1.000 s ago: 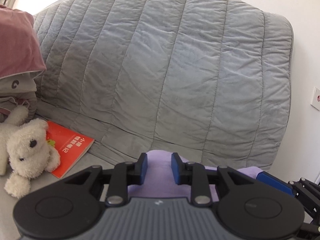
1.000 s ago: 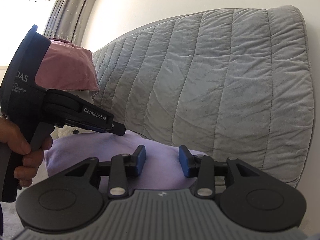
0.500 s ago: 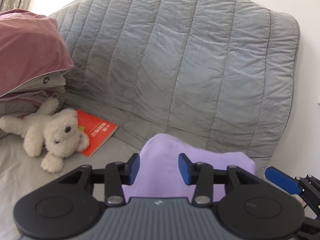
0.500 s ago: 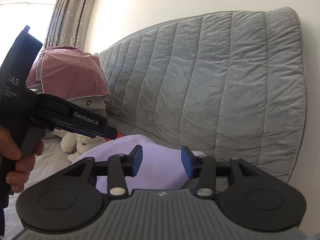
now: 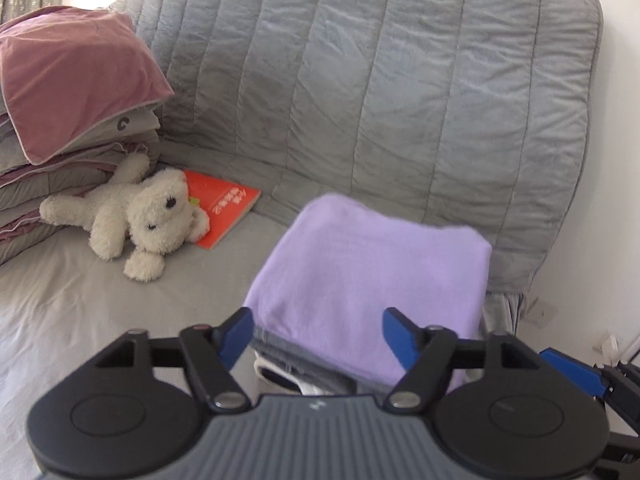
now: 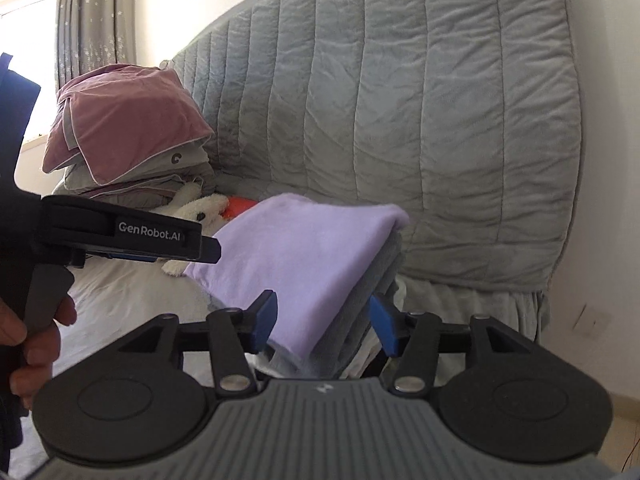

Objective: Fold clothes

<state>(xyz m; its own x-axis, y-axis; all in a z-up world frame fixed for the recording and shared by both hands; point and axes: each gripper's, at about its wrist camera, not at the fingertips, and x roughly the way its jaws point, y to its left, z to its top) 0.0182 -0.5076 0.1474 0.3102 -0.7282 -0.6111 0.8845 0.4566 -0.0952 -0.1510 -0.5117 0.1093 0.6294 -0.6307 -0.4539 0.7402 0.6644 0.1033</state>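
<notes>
Both claws hover wide apart over a stack of folded clothes, nothing pinched in either. The left claw [image 5: 318,338] has its blue fingers spread either side of the lilac garment [image 5: 372,276] without touching it. The right claw [image 6: 324,322] is equally spread, its fingers flanking the near corner of the same stack.

That lilac garment is folded into a neat rectangle and lies flat on top of a folded grey piece [image 6: 376,280], with something white [image 5: 280,376] peeking out beneath. In the left wrist view its long axis runs from the near edge of the bed [image 5: 80,288] back toward the quilted grey headboard [image 5: 400,100], far end just beside it. The stack sits at the bed's right end, close to the wall.

Well apart, toward the left, a white plush toy [image 5: 140,216] sprawls on a red book [image 5: 224,206], beside piled bedding topped by a mauve pillow [image 5: 76,76].
</notes>
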